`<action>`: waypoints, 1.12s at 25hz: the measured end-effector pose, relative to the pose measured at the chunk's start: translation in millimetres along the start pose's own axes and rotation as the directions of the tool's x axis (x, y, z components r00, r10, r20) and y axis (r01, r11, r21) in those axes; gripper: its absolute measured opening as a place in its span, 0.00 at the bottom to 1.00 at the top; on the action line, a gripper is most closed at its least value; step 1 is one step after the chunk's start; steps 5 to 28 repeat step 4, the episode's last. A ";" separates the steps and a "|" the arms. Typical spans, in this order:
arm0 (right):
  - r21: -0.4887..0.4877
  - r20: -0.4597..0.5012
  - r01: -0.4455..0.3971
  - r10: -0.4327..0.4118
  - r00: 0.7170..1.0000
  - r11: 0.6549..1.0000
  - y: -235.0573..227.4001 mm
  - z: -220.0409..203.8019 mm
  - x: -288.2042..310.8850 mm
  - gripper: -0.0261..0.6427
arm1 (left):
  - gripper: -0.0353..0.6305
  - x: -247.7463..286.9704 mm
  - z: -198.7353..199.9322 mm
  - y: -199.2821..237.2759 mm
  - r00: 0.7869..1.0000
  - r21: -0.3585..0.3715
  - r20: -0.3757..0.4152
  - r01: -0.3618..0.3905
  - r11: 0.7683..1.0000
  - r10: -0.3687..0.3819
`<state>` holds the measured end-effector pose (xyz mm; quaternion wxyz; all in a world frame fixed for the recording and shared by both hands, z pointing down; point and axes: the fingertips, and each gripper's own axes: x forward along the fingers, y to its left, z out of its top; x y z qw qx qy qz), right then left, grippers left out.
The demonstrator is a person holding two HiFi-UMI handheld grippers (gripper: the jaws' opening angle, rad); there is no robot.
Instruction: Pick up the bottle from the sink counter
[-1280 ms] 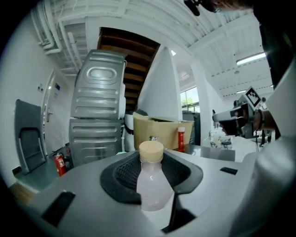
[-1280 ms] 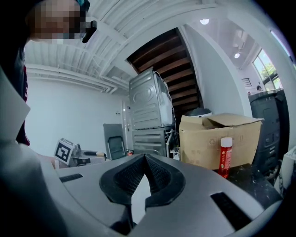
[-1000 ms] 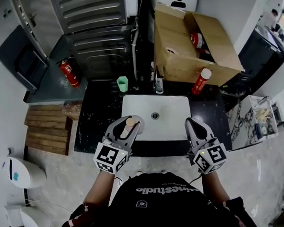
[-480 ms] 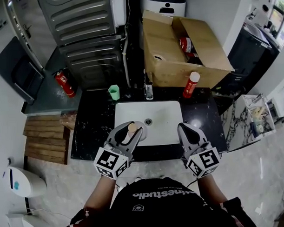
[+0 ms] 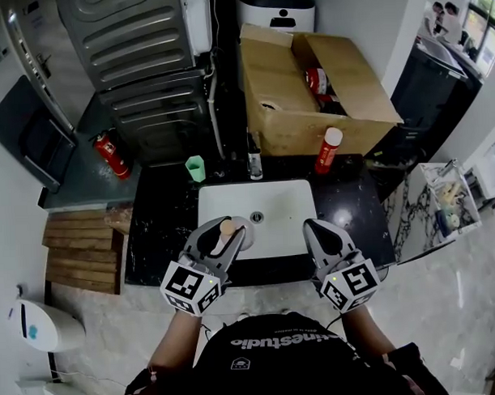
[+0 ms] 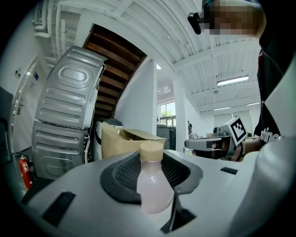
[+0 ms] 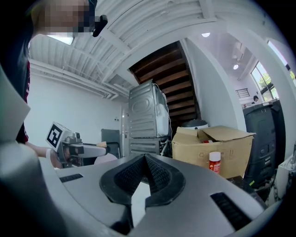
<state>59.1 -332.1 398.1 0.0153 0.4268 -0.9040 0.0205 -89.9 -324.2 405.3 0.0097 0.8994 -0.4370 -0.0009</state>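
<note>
A small bottle [image 5: 227, 228] of pale pink liquid with a tan cap stands upright between the fingers of my left gripper [image 5: 229, 232], which is shut on it. It is held over the front left corner of the white sink [image 5: 264, 196]. In the left gripper view the bottle [image 6: 154, 187] fills the gap between the black pads [image 6: 125, 178]. My right gripper [image 5: 315, 231] hovers over the sink's front right corner, and its pads [image 7: 159, 178] meet at the tip with nothing between them.
On the black counter [image 5: 163, 220] stand a green cup [image 5: 195, 168], a slim bottle by the tap [image 5: 254, 163] and a red bottle with a white cap [image 5: 328, 150]. Behind are an open cardboard box [image 5: 297, 102], stacked grey machines [image 5: 137, 67] and a red fire extinguisher [image 5: 108, 154].
The head view has shifted, so the counter and box sit further left in the picture. Both grippers stay over the sink's front edge, and the left one keeps its hold on the bottle.
</note>
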 end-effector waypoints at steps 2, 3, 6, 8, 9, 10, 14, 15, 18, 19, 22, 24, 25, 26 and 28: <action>0.000 0.002 -0.003 0.003 1.000 1.000 1.0 0.3 -0.7 0.09 | 0.27 -0.3 0.2 -1.3 1.000 0.006 -0.001 0.001 1.000 -0.001; 0.000 0.003 -0.004 0.004 1.000 1.000 1.4 0.5 -1.1 0.09 | 0.27 -0.4 0.3 -1.9 1.000 0.009 -0.002 0.001 1.000 -0.001; 0.001 0.003 -0.005 0.005 1.000 1.000 1.7 0.7 -1.6 0.09 | 0.27 -0.4 0.4 -2.4 1.000 0.011 -0.002 0.001 1.000 -0.001; 0.001 0.003 -0.005 0.005 1.000 1.000 1.7 0.7 -1.6 0.09 | 0.27 -0.4 0.4 -2.4 1.000 0.011 -0.002 0.001 1.000 -0.001; 0.001 0.003 -0.005 0.005 1.000 1.000 1.7 0.7 -1.6 0.09 | 0.27 -0.4 0.4 -2.4 1.000 0.011 -0.002 0.001 1.000 -0.001; 0.001 0.003 -0.005 0.005 1.000 1.000 1.7 0.7 -1.6 0.09 | 0.27 -0.4 0.4 -2.4 1.000 0.011 -0.002 0.001 1.000 -0.001; 0.001 0.003 -0.005 0.005 1.000 1.000 1.7 0.7 -1.6 0.09 | 0.27 -0.4 0.4 -2.4 1.000 0.011 -0.002 0.001 1.000 -0.001; 0.001 0.003 -0.005 0.005 1.000 1.000 1.7 0.7 -1.6 0.09 | 0.27 -0.4 0.4 -2.4 1.000 0.011 -0.002 0.001 1.000 -0.001; 0.001 0.003 -0.005 0.005 1.000 1.000 1.7 0.7 -1.6 0.09 | 0.27 -0.4 0.4 -2.4 1.000 0.011 -0.002 0.001 1.000 -0.001; 0.001 0.003 -0.005 0.005 1.000 1.000 1.7 0.7 -1.6 0.09 | 0.27 -0.4 0.4 -2.4 1.000 0.011 -0.002 0.001 1.000 -0.001; 0.001 0.003 -0.005 0.005 1.000 1.000 1.7 0.7 -1.6 0.09 | 0.27 -0.4 0.4 -2.4 1.000 0.011 -0.002 0.001 1.000 -0.001; 0.001 0.003 -0.005 0.005 1.000 1.000 1.7 0.7 -1.6 0.09 | 0.27 -0.4 0.4 -2.4 1.000 0.011 -0.002 0.001 1.000 -0.001; 0.001 0.003 -0.005 0.005 1.000 1.000 1.7 0.7 -1.6 0.09 | 0.27 -0.4 0.4 -2.4 1.000 0.011 -0.002 0.001 1.000 -0.001; 0.001 0.003 -0.005 0.005 1.000 1.000 1.7 0.7 -1.6 0.09 | 0.27 -0.4 0.4 -2.4 1.000 0.011 -0.002 0.001 1.000 -0.001; 0.001 0.003 -0.005 0.005 1.000 1.000 1.7 0.7 -1.6 0.09 | 0.27 -0.4 0.4 -2.4 1.000 0.011 -0.002 0.001 1.000 -0.001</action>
